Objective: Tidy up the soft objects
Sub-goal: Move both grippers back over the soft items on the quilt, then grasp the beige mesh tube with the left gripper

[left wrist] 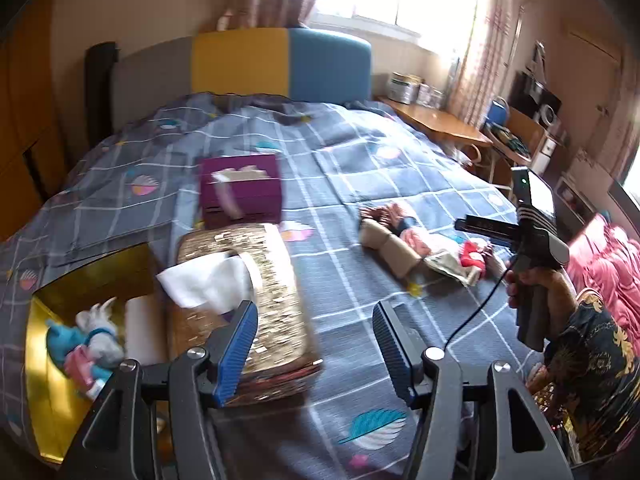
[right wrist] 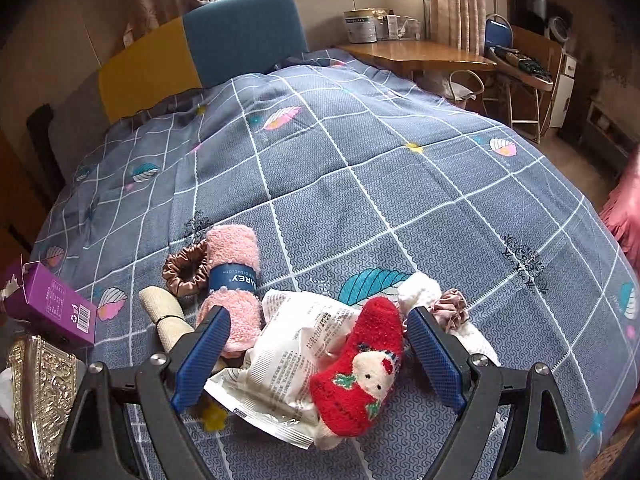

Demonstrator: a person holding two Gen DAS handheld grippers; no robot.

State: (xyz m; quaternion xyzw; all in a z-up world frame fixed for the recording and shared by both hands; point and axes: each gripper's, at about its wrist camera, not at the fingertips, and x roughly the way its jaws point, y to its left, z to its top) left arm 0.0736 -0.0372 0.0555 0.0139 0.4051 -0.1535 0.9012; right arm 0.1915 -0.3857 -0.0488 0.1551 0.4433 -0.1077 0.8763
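My right gripper (right wrist: 318,316) stands open over a pile on the bed. A red sock with a bear face (right wrist: 360,364) and a white printed packet (right wrist: 288,352) lie between its blue pads (right wrist: 200,356), which do not press on them. Around them lie a pink towel roll with a blue band (right wrist: 234,276), a brown scrunchie (right wrist: 184,272), a beige roll (right wrist: 168,320), a white sock (right wrist: 420,292) and a pink scrunchie (right wrist: 450,306). My left gripper (left wrist: 314,312) is open and empty above the bedspread, beside a gold tissue box (left wrist: 264,280). The same pile (left wrist: 420,248) shows far right of it.
A gold open box (left wrist: 52,312) at the bed's left edge holds plush toys (left wrist: 92,340) and a white roll (left wrist: 144,328). A purple carton (left wrist: 240,192) lies behind the tissue box. A hand (left wrist: 532,280) holds the right gripper's handle. A wooden desk (right wrist: 420,56) and chair stand beyond the bed.
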